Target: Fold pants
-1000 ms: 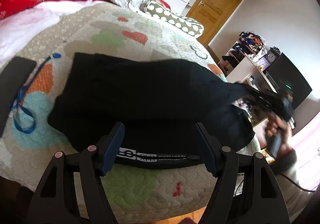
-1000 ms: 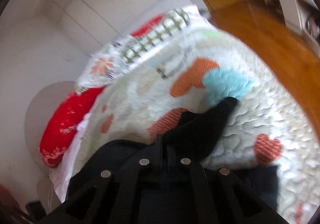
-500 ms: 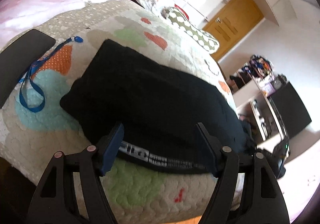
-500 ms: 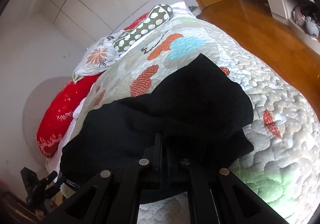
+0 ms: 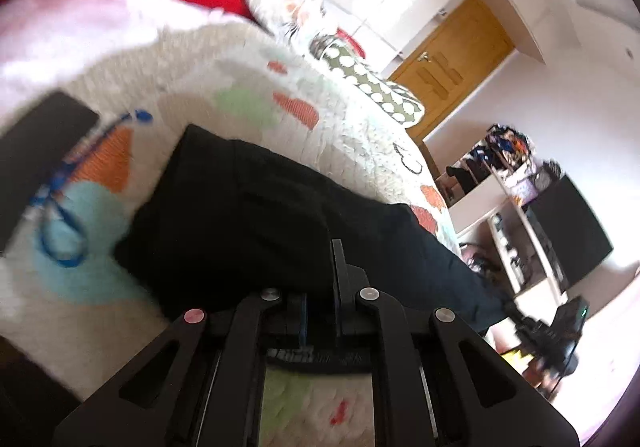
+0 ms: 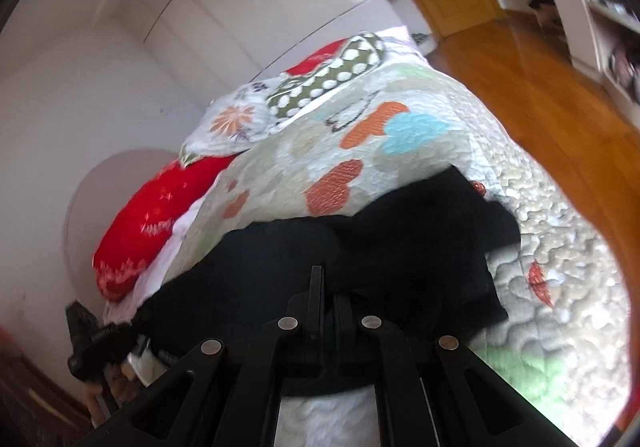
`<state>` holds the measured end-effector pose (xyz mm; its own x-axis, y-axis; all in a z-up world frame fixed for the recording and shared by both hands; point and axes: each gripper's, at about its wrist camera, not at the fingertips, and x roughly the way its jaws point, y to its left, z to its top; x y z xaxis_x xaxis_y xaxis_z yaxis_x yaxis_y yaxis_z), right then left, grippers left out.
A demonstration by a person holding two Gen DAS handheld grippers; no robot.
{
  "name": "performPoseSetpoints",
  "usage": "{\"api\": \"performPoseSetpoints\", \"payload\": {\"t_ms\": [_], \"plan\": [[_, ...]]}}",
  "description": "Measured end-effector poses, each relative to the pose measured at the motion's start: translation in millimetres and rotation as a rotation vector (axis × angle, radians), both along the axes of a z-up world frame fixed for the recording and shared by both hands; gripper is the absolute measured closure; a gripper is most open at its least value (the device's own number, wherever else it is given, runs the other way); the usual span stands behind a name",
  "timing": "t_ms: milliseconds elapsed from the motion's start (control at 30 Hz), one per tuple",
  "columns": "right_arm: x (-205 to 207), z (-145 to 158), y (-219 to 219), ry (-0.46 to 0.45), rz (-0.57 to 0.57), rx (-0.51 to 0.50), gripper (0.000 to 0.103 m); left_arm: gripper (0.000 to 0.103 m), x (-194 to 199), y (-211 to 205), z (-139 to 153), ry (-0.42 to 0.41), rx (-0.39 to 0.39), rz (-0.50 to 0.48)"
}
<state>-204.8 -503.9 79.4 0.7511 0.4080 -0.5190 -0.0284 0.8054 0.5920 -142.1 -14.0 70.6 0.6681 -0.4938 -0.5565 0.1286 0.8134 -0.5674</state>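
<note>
Pants (image 5: 280, 215), black and folded into a thick bundle, lie across the near edge of the quilted bed (image 5: 224, 79), with the waistband's white lettering at the edge closest to both cameras. In the left wrist view the left gripper (image 5: 320, 287) has its 2 fingers drawn close together over the waistband hem; they seem to pinch the cloth, though blur makes the contact hard to confirm. In the right wrist view the right gripper (image 6: 326, 287) has its fingers pressed together with black fabric bunched around them at the near edge of the pants (image 6: 360, 247). Toward the bed's left edge a blue lanyard (image 5: 60, 215) trails from a flat black object (image 5: 36, 151). A red pillow (image 6: 160, 207), a floral pillow (image 6: 236, 119) and a green polka-dot pillow (image 6: 332, 75) sit at the far end of the bed.
</note>
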Motion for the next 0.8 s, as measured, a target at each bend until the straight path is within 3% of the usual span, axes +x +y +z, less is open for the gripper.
{"api": "performPoseSetpoints", "payload": {"t_ms": [133,233,267,333,467,567,600,667,733,800], "plan": [[-6,-22,6,0.057,0.023,-0.012,0.100,0.096,-5,0,-21,0.054,0.086,0.005],[8,-59,1,0.223,-0.009,0.015,0.099,0.094,2,-1,-44,0.129,0.115,0.034],[5,-60,-4,0.218,-0.012,0.056,0.099,0.092,0,0,-44,0.130,0.120,0.033],[-2,-51,-10,0.196,-0.027,0.032,0.095,0.087,-8,5,-38,0.109,0.147,0.036],[-18,-21,-22,0.165,-0.064,-0.118,0.089,0.074,-25,24,-15,0.055,0.224,0.090],[-25,5,-32,0.115,-0.167,-0.251,0.086,0.072,-30,38,4,-0.014,0.292,0.147],[-22,14,-30,0.077,-0.176,-0.280,0.085,0.064,-29,43,9,-0.029,0.296,0.155],[-9,25,-16,0.019,-0.108,-0.290,0.081,0.052,-21,46,13,-0.043,0.297,0.154],[19,28,13,-0.013,0.003,-0.307,0.065,0.051,-10,44,14,-0.052,0.302,0.143],[50,26,47,-0.054,0.094,-0.329,0.054,0.037,7,35,14,-0.046,0.321,0.129]]}}
